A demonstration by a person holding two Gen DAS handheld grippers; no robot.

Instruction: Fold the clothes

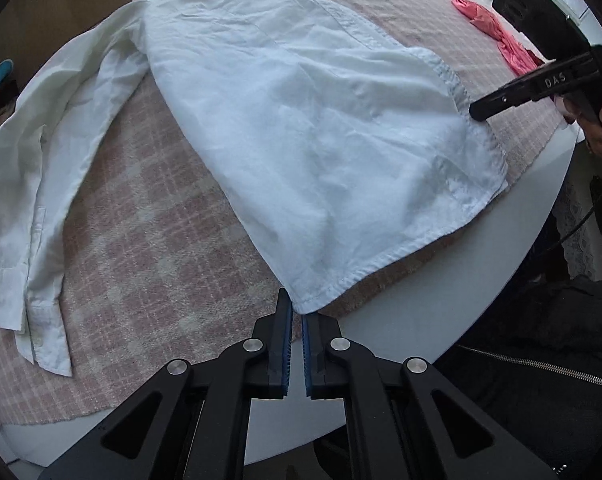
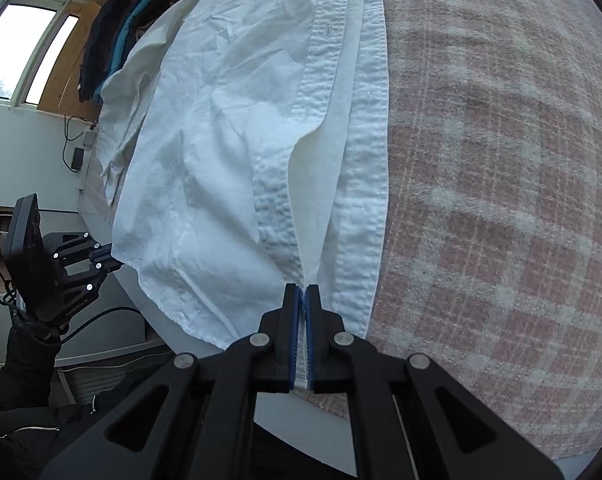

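A white button-up shirt (image 1: 301, 120) lies spread on a pink plaid blanket (image 1: 161, 240), its long sleeve (image 1: 41, 160) stretched out to the left. My left gripper (image 1: 298, 308) is shut on the near hem corner. In the right wrist view it shows at the far left (image 2: 111, 258), pinching that same corner. My right gripper (image 2: 302, 290) is shut on the hem end of the shirt's (image 2: 205, 160) button placket, with white cloth showing between the pads. From the left wrist view it (image 1: 475, 114) meets the shirt's right edge.
The blanket (image 2: 481, 200) covers a round white table (image 1: 461, 280) whose edge curves close to me. A pink-red garment (image 1: 497, 32) lies at the far right. Dark and teal clothes (image 2: 113, 40) hang by a wooden wall. A person's dark zipped jacket (image 1: 541, 340) is beside the table.
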